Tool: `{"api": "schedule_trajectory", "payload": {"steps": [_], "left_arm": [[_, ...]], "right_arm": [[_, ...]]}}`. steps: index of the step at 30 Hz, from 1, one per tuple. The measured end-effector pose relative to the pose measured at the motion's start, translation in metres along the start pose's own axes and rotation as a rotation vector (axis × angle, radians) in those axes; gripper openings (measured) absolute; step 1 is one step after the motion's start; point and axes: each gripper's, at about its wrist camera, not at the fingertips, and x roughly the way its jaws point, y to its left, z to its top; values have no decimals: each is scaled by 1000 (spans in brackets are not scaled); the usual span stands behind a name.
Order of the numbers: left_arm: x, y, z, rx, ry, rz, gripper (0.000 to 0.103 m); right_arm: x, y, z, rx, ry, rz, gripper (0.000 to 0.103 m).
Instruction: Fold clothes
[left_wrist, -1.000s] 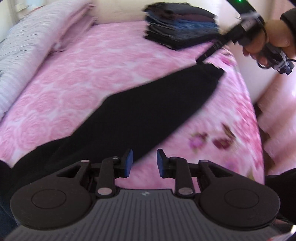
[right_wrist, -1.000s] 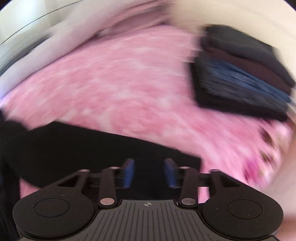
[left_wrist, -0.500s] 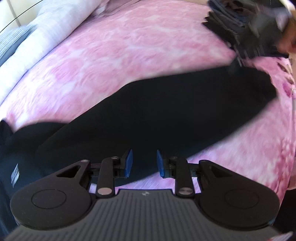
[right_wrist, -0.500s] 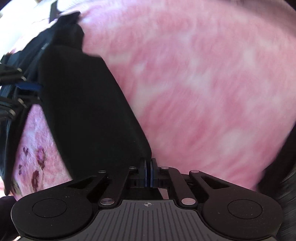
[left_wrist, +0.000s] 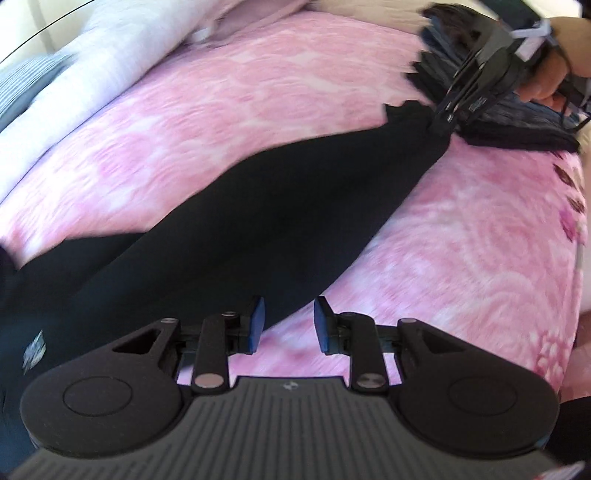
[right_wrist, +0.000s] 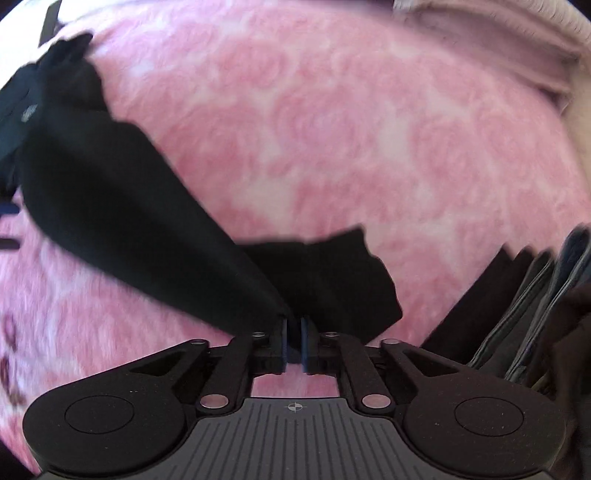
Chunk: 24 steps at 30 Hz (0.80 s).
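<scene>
Evidently soft and limp, the long black knit garment (left_wrist: 258, 229) sags; right gripper (right_wrist: 294, 328) jaws, opening, pinch its end at lower centre; left gripper (left_wrist: 286, 319) jaws apart, empty.

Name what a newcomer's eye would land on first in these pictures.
A long black garment stretches diagonally across the pink floral bedspread. The right gripper has its far end between its jaws, which are opening, beside a stack of folded dark clothes. The left gripper hovers open over the near edge.
</scene>
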Motion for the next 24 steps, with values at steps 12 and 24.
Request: {"api": "schedule_trajectory", "payload": {"steps": [12, 24], "left_arm": [[-8, 40, 2, -19, -74, 31, 29], [69, 127, 90, 513, 27, -8, 36]], "right_arm": [[17, 43, 56, -322, -94, 104, 76], [48, 7, -33, -583, 145, 111, 48]]}}
